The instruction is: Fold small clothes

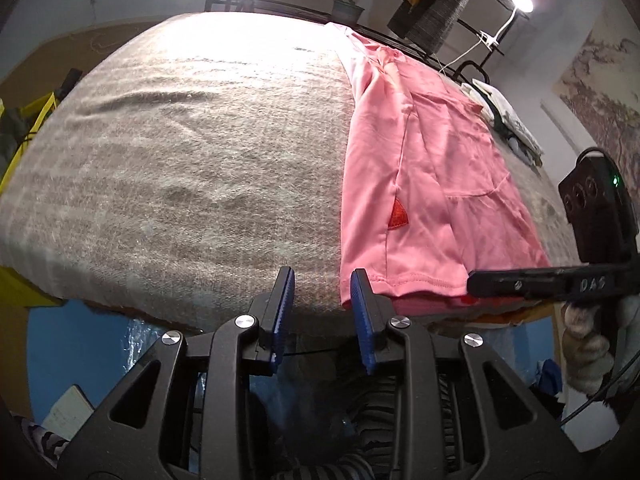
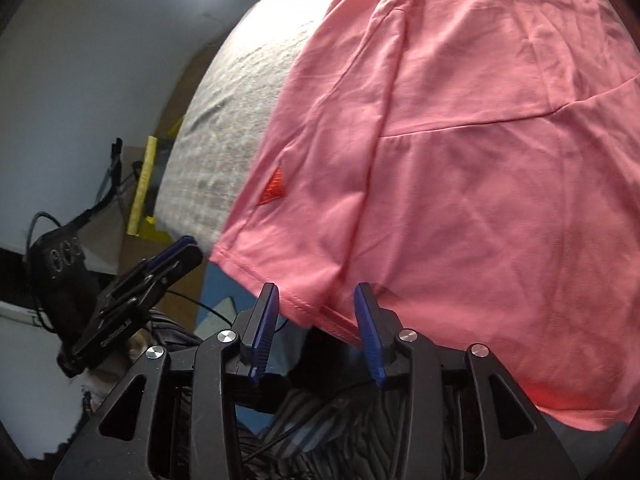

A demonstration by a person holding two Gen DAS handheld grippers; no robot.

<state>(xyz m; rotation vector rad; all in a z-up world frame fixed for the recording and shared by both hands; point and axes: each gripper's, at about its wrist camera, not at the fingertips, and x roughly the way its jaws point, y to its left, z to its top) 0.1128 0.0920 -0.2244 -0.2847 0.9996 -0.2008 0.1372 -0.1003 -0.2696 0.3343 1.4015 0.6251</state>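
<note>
Beside pink garment (image 1: 424,184) hem: left tool (image 1: 322,292) released; right tool (image 2: 316,308) released, straddling hem.

"DAS" embossed on the right gripper (image 1: 472,282) finger; other lettering illegible.

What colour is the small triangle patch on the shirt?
Red patch on the pink shirt; right wrist view is best.

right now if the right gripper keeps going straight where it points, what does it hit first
Probably the pink garment: its stitched hem sits just ahead of the right gripper, whose jaws stand open. Depth is unclear.
</note>
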